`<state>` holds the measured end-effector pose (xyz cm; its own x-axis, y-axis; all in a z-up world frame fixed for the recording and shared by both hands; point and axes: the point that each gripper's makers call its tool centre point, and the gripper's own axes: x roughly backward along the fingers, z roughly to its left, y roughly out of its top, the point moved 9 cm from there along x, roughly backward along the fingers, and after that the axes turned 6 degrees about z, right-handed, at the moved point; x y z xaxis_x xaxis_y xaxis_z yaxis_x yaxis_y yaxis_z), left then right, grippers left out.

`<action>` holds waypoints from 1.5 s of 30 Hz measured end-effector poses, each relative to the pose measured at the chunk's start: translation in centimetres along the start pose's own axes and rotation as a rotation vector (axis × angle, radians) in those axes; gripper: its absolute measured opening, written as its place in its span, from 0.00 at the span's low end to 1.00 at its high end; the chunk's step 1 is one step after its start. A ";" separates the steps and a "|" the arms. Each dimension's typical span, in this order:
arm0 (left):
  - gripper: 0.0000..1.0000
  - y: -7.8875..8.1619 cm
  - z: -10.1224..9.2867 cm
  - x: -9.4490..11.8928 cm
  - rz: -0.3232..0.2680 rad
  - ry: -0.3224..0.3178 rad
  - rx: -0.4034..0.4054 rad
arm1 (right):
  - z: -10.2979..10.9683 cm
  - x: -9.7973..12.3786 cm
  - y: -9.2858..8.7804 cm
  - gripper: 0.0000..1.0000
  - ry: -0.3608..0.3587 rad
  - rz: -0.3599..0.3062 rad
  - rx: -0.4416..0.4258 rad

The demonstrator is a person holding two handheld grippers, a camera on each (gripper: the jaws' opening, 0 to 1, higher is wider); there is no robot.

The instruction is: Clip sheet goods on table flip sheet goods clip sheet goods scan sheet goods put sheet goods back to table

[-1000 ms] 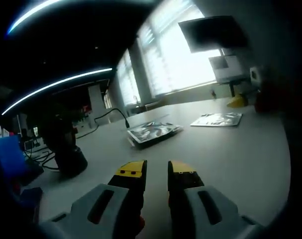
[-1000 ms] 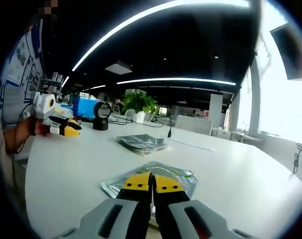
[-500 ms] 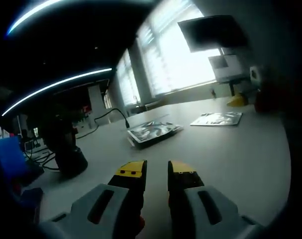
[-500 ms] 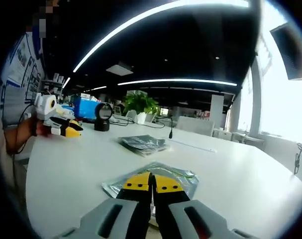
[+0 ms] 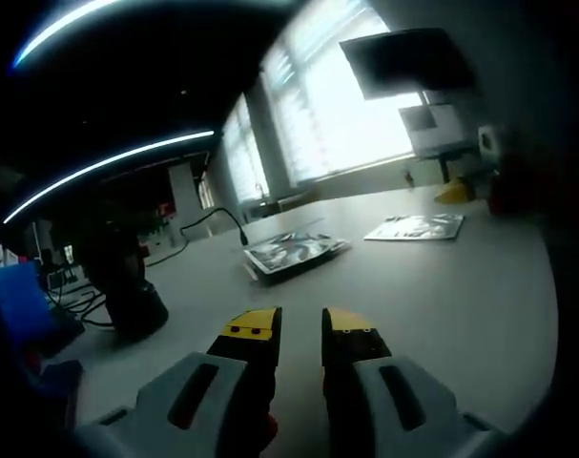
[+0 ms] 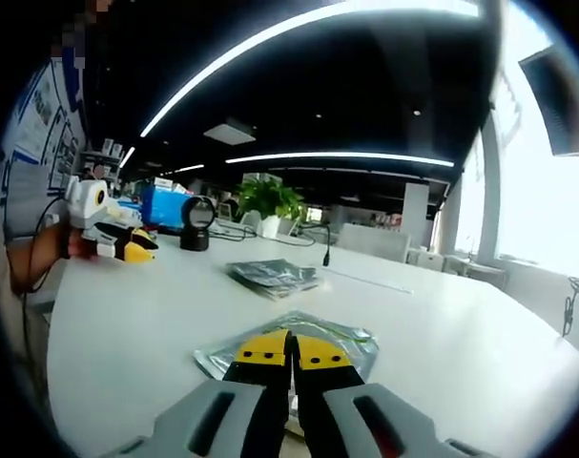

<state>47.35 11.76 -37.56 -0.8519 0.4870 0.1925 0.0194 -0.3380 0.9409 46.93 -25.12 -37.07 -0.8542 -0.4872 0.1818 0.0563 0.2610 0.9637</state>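
While the right gripper (image 6: 291, 351) pinches the near edge of a silvery sheet (image 6: 346, 345) flat on the worktop (image 6: 136, 324), jaws pressed together; left gripper (image 5: 300, 329), jaws spread, hangs well apart.

A wide white table (image 6: 442, 315) spreads across a dim open office under a dark ceiling crossed by long curved light strips (image 6: 299, 29). Bright blinded windows (image 5: 351, 105) glow along the far wall, with a dark monitor (image 5: 403, 59) hung high beside them. Far across the table stand a green potted plant (image 6: 268, 198) and a blue box (image 6: 160, 205).
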 end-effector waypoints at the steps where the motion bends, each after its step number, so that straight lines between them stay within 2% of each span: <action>1: 0.09 0.0 0.0 0.0 -0.001 -0.002 0.000 | 0.0 0.0 0.0 0.00 0.000 0.000 0.001; 19: 0.09 0.0 -0.1 -0.1 -0.001 -0.009 -0.002 | 0.1 0.0 0.1 0.00 0.008 -0.009 0.016; 30: 0.09 0.0 -0.1 -0.1 -0.004 -0.014 0.001 | -0.1 0.1 0.1 0.00 0.012 -0.024 -0.021; 45: 0.09 0.1 -0.2 0.0 -0.005 -0.021 -0.002 | 0.1 0.0 0.1 0.00 0.018 -0.011 0.008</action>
<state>47.26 11.56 -37.55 -0.8408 0.5056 0.1934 0.0138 -0.3371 0.9414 46.89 -25.03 -37.03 -0.8453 -0.5050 0.1747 0.0429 0.2617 0.9642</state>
